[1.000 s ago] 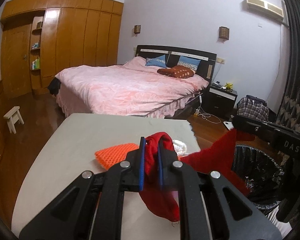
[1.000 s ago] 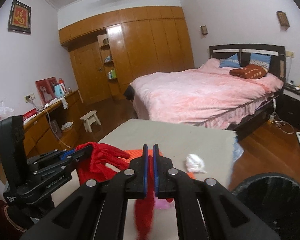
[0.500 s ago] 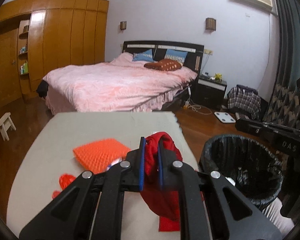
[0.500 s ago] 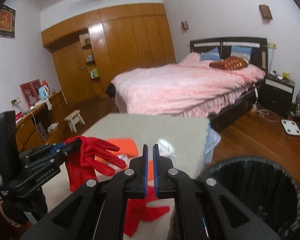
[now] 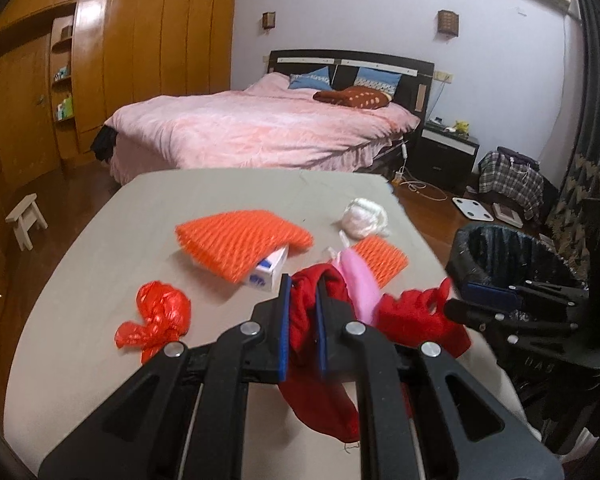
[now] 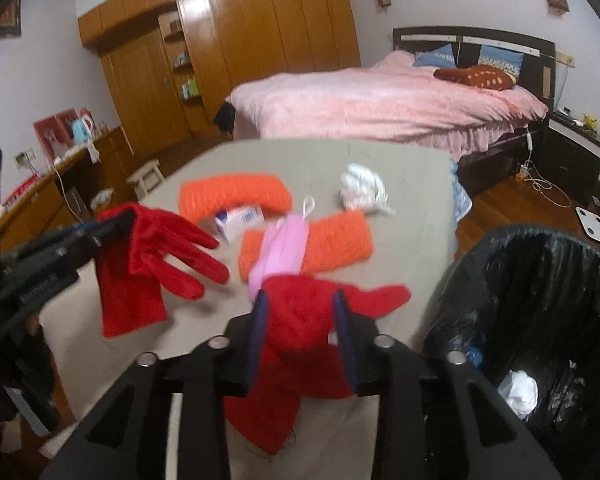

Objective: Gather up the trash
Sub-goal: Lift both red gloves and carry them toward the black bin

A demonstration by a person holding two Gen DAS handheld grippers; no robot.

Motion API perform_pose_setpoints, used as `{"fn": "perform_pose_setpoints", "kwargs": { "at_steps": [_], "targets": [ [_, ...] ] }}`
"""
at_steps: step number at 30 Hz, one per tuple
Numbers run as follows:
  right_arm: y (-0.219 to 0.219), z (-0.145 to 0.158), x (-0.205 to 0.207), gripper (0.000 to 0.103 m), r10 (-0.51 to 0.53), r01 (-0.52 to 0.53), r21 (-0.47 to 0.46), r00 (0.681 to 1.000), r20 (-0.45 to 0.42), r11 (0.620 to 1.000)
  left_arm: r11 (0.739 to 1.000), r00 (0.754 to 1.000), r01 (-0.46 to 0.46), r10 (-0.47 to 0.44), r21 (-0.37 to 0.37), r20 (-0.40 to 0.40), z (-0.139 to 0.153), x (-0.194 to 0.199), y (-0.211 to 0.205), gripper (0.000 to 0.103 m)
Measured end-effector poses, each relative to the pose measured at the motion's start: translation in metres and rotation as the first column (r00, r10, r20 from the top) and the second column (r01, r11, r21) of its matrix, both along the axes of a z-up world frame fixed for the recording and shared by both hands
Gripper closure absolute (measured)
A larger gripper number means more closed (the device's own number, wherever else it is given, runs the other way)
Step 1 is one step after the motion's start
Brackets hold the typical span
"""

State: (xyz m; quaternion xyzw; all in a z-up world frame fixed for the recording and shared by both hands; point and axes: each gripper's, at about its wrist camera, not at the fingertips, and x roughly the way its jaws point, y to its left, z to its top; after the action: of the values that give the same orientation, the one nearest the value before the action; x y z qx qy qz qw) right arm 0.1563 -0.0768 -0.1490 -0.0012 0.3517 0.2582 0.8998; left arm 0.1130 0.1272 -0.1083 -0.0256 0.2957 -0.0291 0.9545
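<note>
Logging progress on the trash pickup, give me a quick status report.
Left tool shut on a red glove. Right tool opening, second red glove between its pads. Bin beside table, path clear.

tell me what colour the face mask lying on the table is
Pink, with a white ear loop: the face mask shows best in the right wrist view, lying across an orange foam net.

My left gripper [image 5: 301, 316] is matte black plastic with blue pads inside its two fingers and round silver screws along the linkage arms. My right gripper [image 6: 300, 330] matches it: black triangular cut-outs behind, white lettering on the side.
</note>
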Motion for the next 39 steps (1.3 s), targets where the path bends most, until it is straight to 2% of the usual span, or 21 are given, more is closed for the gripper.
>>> {"fn": "perform_pose_setpoints", "kwargs": {
  "at_steps": [3, 9, 10, 11, 12, 13, 14, 18, 22, 28, 34, 39],
  "targets": [
    [0.002, -0.011, 0.003, 0.058, 0.0, -0.001, -0.027, 1.0, -0.022, 1.0, 1.0, 1.0, -0.009, 0.009, 0.0, -0.014, -0.007, 0.0, 0.003, 0.093],
    [0.011, -0.031, 0.013, 0.059, 0.011, -0.019, -0.087, 0.995, -0.096, 0.996, 1.0, 0.999, -0.013, 0.013, -0.005, -0.035, -0.016, 0.003, 0.006, 0.093],
    [0.014, -0.034, 0.014, 0.066, 0.019, -0.03, -0.098, 0.994, -0.106, 0.995, 1.0, 0.999, -0.012, 0.012, -0.005, -0.037, -0.016, 0.004, 0.006, 0.093],
    [0.015, -0.036, 0.014, 0.078, 0.028, -0.04, -0.105, 0.993, -0.113, 0.994, 1.0, 0.999, -0.011, 0.011, -0.005, -0.037, -0.016, 0.003, 0.006, 0.093],
    [0.016, -0.037, 0.014, 0.085, 0.041, -0.054, -0.104, 0.992, -0.123, 0.993, 1.0, 0.999, -0.01, 0.009, -0.005, -0.039, -0.016, 0.003, 0.005, 0.093],
    [0.016, -0.036, 0.014, 0.091, 0.05, -0.062, -0.093, 0.99, -0.132, 0.994, 1.0, 0.999, -0.009, 0.009, -0.004, -0.039, -0.016, 0.003, 0.004, 0.093],
    [0.015, -0.034, 0.013, 0.092, 0.049, -0.06, -0.086, 0.991, -0.127, 0.994, 1.0, 0.999, -0.008, 0.008, -0.002, -0.039, -0.015, 0.003, 0.003, 0.093],
    [0.004, -0.005, 0.005, 0.095, 0.047, -0.051, -0.05, 0.997, -0.063, 0.997, 1.0, 0.999, -0.004, 0.004, 0.0, -0.032, -0.007, 0.004, -0.001, 0.093],
    [-0.012, 0.037, -0.003, 0.095, 0.038, -0.038, -0.013, 0.999, 0.023, 0.999, 1.0, 1.0, 0.011, -0.011, -0.005, 0.0, 0.009, 0.004, -0.01, 0.093],
    [-0.042, 0.083, -0.011, 0.095, -0.006, 0.002, 0.037, 0.995, 0.103, 0.999, 0.997, 0.995, 0.077, -0.075, -0.022, 0.064, 0.04, 0.004, -0.039, 0.093],
    [-0.082, 0.108, -0.016, 0.095, -0.087, 0.078, 0.059, 0.984, 0.155, 0.995, 0.987, 0.981, 0.159, -0.154, -0.029, 0.117, 0.063, 0.007, -0.077, 0.093],
    [-0.117, 0.117, -0.02, 0.095, -0.163, 0.155, 0.059, 0.972, 0.172, 0.986, 0.972, 0.965, 0.233, -0.227, -0.032, 0.134, 0.072, 0.013, -0.114, 0.093]
  ]
}}
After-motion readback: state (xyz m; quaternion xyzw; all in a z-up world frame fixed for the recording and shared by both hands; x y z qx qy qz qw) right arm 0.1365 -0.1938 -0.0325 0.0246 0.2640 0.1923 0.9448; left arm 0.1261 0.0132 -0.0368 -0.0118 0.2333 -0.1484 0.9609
